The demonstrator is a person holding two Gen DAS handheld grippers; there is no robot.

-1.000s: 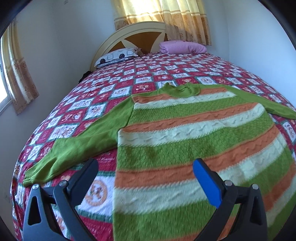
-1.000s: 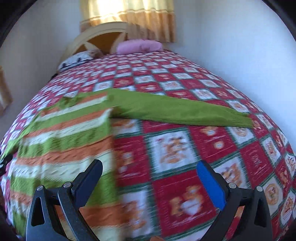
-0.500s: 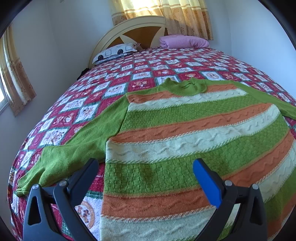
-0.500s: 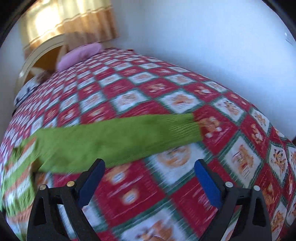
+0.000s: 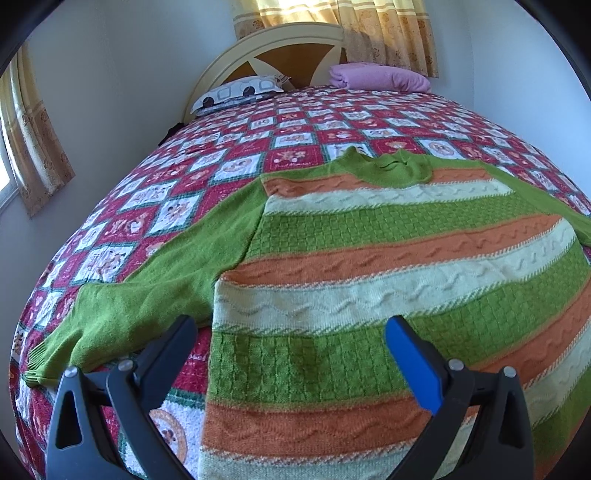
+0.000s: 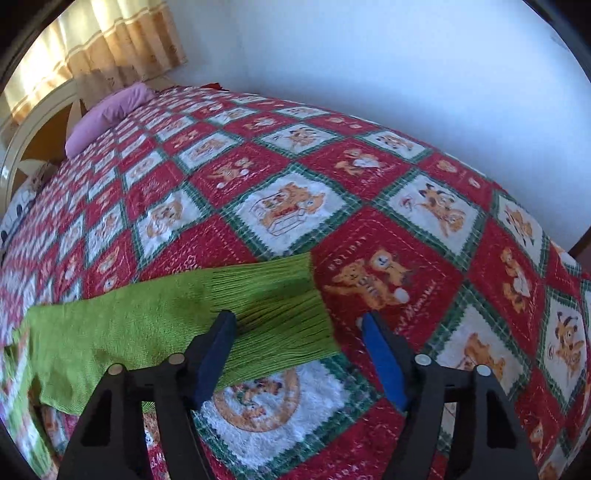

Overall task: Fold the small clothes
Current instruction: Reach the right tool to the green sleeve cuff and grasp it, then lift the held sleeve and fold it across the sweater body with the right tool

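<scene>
A striped knit sweater (image 5: 388,266) lies spread flat on the bed's patchwork quilt (image 5: 236,162), its green collar (image 5: 391,166) pointing toward the headboard (image 5: 295,48). Bands of green, orange and cream run across its body, and both sleeves are plain green.

In the left wrist view the left gripper (image 5: 291,350) hangs over the sweater's lower body, on the side away from the headboard. Its jaws stand wide apart and released; nothing is pinched between them. One finger sits over the quilt just below the near sleeve (image 5: 147,291), the blue-padded finger over a green band of the body. That sleeve stretches out sideways from the body, its ribbed cuff lying near the quilt's edge.

In the right wrist view the right gripper (image 6: 299,343) is at the ribbed cuff (image 6: 280,306) of the other sleeve (image 6: 122,332), which reaches away from the sweater's body across the quilt. Its jaws are closing, with the cuff's end between them; one finger lies over the ribbing, the other over the red quilt square just beyond the cuff. The pads do not yet press the fabric.

Against the headboard lie a purple pillow (image 5: 380,77) and a white patterned pillow (image 5: 236,92); yellow curtains (image 5: 369,33) hang behind the headboard.
</scene>
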